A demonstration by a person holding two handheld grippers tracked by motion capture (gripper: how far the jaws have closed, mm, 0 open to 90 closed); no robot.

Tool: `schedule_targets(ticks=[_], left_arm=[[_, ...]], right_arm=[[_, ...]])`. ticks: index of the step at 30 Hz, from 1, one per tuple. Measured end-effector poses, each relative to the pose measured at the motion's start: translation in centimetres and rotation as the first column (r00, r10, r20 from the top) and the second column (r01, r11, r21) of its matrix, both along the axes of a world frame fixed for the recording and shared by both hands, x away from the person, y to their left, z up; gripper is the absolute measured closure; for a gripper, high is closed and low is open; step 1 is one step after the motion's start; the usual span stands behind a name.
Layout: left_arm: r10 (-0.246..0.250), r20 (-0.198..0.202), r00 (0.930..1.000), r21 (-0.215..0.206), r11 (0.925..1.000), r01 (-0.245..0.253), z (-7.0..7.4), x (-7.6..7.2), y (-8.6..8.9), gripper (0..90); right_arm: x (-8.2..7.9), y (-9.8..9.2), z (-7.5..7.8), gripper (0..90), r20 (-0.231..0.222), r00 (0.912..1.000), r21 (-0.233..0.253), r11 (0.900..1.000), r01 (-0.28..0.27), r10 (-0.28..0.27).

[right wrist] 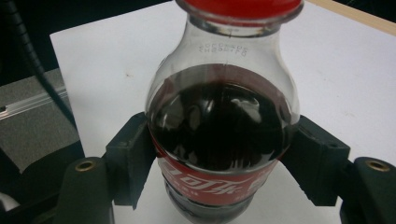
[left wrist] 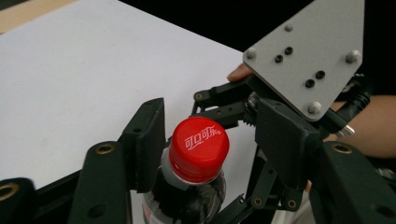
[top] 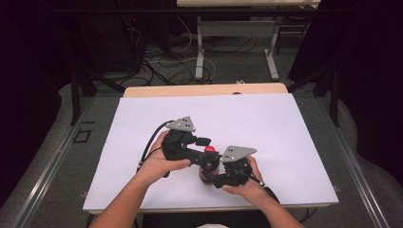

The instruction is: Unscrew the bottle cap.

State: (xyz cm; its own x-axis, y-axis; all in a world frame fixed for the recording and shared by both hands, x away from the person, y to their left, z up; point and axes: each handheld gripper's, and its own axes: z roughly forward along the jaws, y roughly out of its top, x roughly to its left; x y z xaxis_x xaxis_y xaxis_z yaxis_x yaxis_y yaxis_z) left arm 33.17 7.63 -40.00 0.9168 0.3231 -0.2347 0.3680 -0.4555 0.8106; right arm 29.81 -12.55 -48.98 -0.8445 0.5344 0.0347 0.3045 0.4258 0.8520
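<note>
White table, right claw gripping bottle

A table with a pale wood top carries a white sheet that covers nearly all of it; a strip of bare wood shows along the far edge. The bottle stands upright on the sheet, near the middle of the near edge, dark drink inside, red cap on top, red label round the body. The sheet around the bottle is bare white. The table stands on grey floor.
</note>
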Motion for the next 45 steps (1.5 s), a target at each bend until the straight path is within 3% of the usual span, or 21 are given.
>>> schedule_targets(ticks=[5, 14, 18, 21, 24, 27, 28, 32, 34, 37, 39, 40, 41, 42, 45], left_arm=[[-0.061, 0.014, 0.9980, 0.023, 0.9979, 0.061, -0.4, 0.7, 0.2, 52.6], [-0.093, 0.013, 0.9956, 0.018, 0.9955, 0.093, -0.8, 0.9, 0.4, 59.7], [-0.054, 0.027, 0.9982, 0.025, 0.9983, 0.053, -0.9, 0.6, 0.2, 60.4], [0.042, 0.040, 0.9983, 0.043, 0.9981, -0.043, -0.8, 0.0, -0.3, 60.8], [0.164, 0.065, 0.9843, 0.042, 0.9851, -0.167, -0.8, -1.0, -1.2, 61.1], [0.251, 0.094, 0.9633, 0.047, 0.9654, -0.256, -0.7, -1.9, -2.0, 61.2], [0.274, 0.115, 0.9549, 0.048, 0.9586, -0.281, -0.7, -2.2, -2.2, 61.2], [0.386, 0.145, 0.9110, 0.020, 0.9194, -0.393, -0.8, -3.2, -3.2, 61.4], [0.409, 0.144, 0.9012, 0.017, 0.9095, -0.415, -0.8, -3.3, -3.5, 61.3], [0.409, 0.120, 0.9047, 0.019, 0.9102, -0.414, -0.8, -3.0, -3.5, 60.9], [0.386, 0.111, 0.9156, 0.012, 0.9207, -0.390, -0.7, -2.9, -3.3, 60.2], [0.373, 0.113, 0.9208, 0.008, 0.9264, -0.377, -0.6, -2.8, -3.1, 54.1], [0.383, 0.115, 0.9165, 0.001, 0.9226, -0.386, -0.5, -2.9, -3.0, 54.1], [0.373, 0.129, 0.9190, -0.007, 0.9271, -0.375, -0.3, -2.8, -2.8, 53.0], [0.334, 0.129, 0.9338, -0.003, 0.9418, -0.336, 0.3, -2.5, -2.0, 46.3]], right_arm=[[-0.1, 0.1, 0.1, 30.1, 0.012, 0.9998, 0.001, 1.000, -0.017, 0.017], [-0.2, 0.3, 0.0, 30.1, 0.005, 0.9996, -0.006, 1.000, -0.027, 0.027], [-0.2, 0.3, 0.0, 30.1, 0.005, 0.9999, -0.008, 1.000, -0.014, 0.014], [-0.1, 0.3, -0.1, 30.1, 0.003, 0.9999, -0.014, 1.000, 0.014, -0.014], [0.0, 0.1, -0.1, 30.2, 0.000, 0.9989, -0.021, 0.999, 0.046, -0.046], [0.1, 0.1, -0.1, 30.2, 0.020, 0.9974, -0.005, 0.998, 0.069, -0.069], [0.0, 0.1, -0.1, 30.2, 0.013, 0.9968, -0.010, 0.997, 0.079, -0.079], [-0.1, 0.0, 0.1, 30.2, 0.034, 0.9928, -0.015, 0.993, 0.116, -0.115], [0.0, 0.0, 0.0, 30.2, 0.044, 0.9910, -0.007, 0.992, 0.127, -0.126], [0.1, -0.2, 0.1, 30.2, 0.029, 0.9922, -0.011, 0.993, 0.121, -0.121], [0.1, -0.2, 0.1, 30.2, 0.027, 0.9923, -0.006, 0.993, 0.121, -0.121], [0.3, -0.3, 0.1, 30.2, 0.027, 0.9932, 0.002, 0.994, 0.113, -0.113], [0.3, -0.3, 0.1, 30.2, 0.027, 0.9932, 0.002, 0.994, 0.113, -0.113], [0.3, -0.4, 0.1, 30.2, 0.015, 0.9937, 0.003, 0.994, 0.111, -0.111], [0.3, -0.4, 0.1, 30.2, 0.011, 0.9954, 0.003, 0.995, 0.095, -0.095]])
